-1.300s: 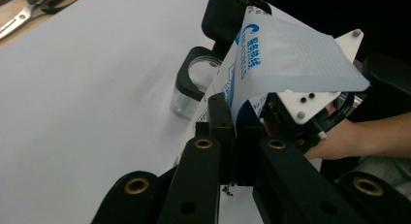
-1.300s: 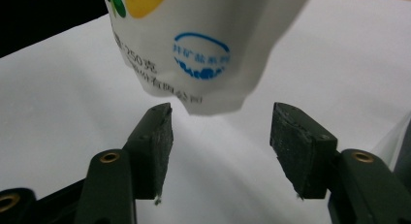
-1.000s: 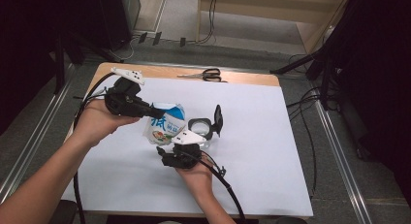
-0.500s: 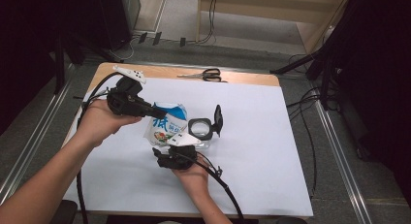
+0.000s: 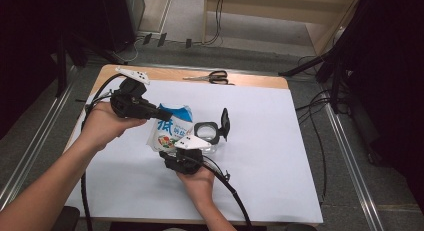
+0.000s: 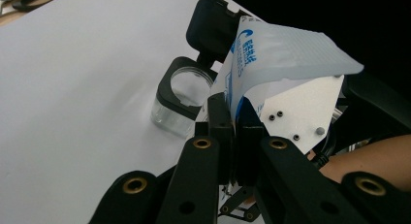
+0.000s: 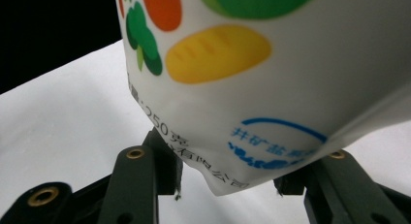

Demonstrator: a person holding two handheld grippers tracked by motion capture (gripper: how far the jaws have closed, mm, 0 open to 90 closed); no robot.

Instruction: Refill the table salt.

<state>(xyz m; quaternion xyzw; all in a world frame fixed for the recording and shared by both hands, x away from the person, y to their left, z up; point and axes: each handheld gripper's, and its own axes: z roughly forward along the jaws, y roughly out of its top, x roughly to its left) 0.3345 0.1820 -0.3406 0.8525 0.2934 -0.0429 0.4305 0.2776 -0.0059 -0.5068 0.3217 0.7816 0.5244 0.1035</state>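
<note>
The white table [image 5: 280, 156] carries the work near its middle. Above it hangs the printed bag [image 5: 170, 131], its top corner pinched flat in the fully closed left gripper [image 5: 162, 112]. Just beside it stands the small clear jar [image 5: 206, 136], its black flip lid open. The right gripper [image 5: 176, 150] has just been closing its 2 jaws; they stand about half open around the bag's bottom corner, whether pressing it I cannot tell. For a clean pour, clamp that corner firmly and tilt slowly with the mouth over the jar.
</note>
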